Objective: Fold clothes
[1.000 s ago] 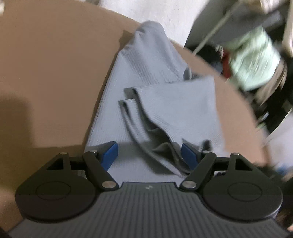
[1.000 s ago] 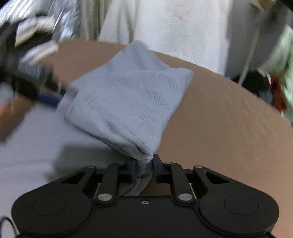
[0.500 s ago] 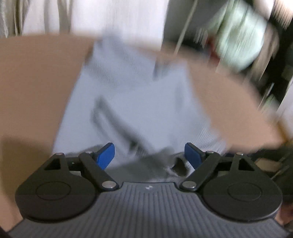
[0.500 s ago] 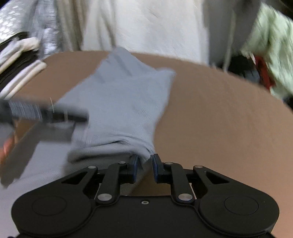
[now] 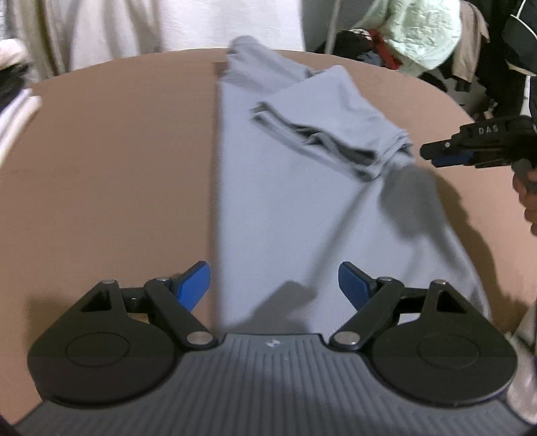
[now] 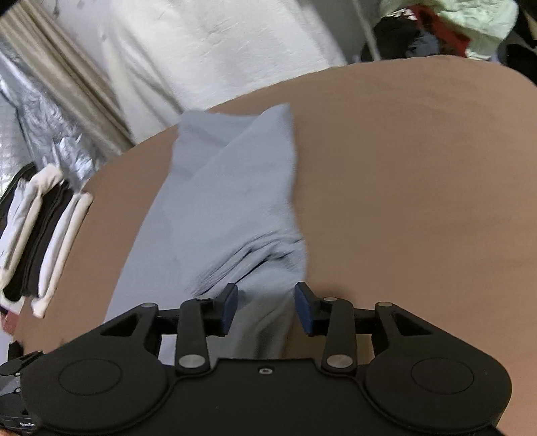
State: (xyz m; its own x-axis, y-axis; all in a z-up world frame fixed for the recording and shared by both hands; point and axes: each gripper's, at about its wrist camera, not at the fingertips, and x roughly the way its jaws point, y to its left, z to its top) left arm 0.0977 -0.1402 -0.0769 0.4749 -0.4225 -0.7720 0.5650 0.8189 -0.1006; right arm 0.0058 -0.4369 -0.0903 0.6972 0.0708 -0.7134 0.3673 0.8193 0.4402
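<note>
Indoor light, moderate and even, from above. Soft shadows of the gripper hardware fall on the brown table [image 5: 100, 167] near the lens. Grey garment [image 5: 285, 201] slightly motion-smeared in both views, more in the right wrist view. Strong fisheye bowing of the table's far edge; background clutter unsharp.

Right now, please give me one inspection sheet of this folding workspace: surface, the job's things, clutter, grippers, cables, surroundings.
Surface: brown rounded table, mostly bare.
Job's things: grey-blue knit garment lying flat, one part folded back on top.
Clutter: stack of white and black folded clothes at the table's edge.
Grippers: left hand-held gripper open above the garment; right hand-held gripper opening, cloth between its fingers.
Cables: nothing seen.
Surroundings: white cloth backdrop, pale green garment.
</note>
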